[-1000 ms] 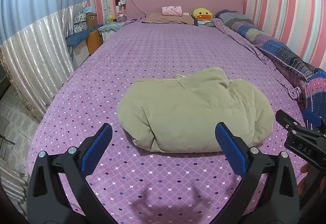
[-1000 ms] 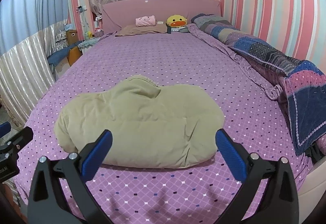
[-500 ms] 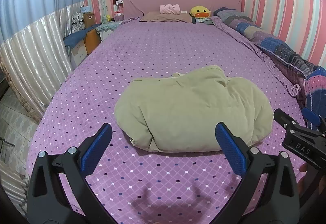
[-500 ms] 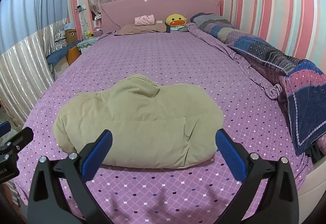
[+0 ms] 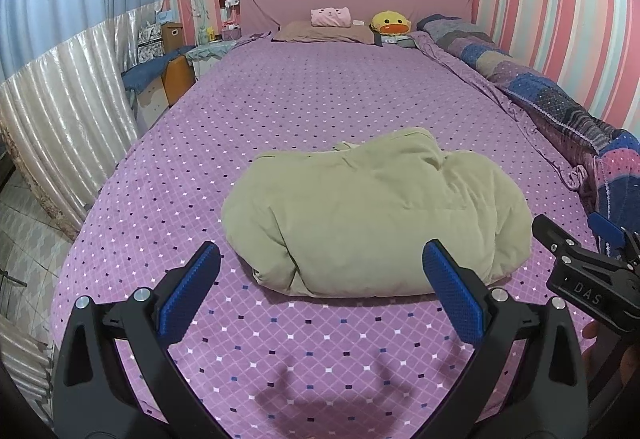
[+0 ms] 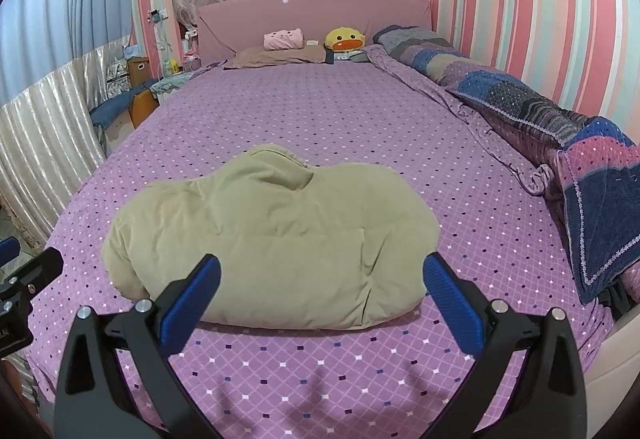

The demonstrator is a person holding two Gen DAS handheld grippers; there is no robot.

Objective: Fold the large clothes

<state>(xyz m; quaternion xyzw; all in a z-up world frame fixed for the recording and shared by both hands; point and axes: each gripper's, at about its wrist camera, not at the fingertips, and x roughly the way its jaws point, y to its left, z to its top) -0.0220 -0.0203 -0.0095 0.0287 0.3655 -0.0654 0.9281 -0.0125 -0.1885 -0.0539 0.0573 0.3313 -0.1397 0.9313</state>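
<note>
A bulky beige padded jacket (image 5: 376, 211) lies folded into a thick bundle on the purple dotted bed (image 5: 320, 95). In the right wrist view the same jacket (image 6: 272, 239) sits just beyond the fingers. My left gripper (image 5: 320, 279) hovers open over the bed's near edge, short of the bundle, with nothing between its blue pads. My right gripper (image 6: 320, 287) is open too, its pads level with the bundle's near edge and not touching it. The right gripper's black body (image 5: 588, 279) shows at the right edge of the left wrist view.
A patterned quilt (image 6: 560, 127) is heaped along the bed's right side by the striped wall. A pillow (image 5: 324, 33), a pink plush (image 5: 330, 16) and a yellow duck plush (image 5: 390, 24) sit at the headboard. A bedside table with boxes (image 5: 172, 63) stands at the left.
Both grippers have drawn back and risen slightly from the bundle, so it sits a little lower and further off in both views. The jacket itself has not moved.
</note>
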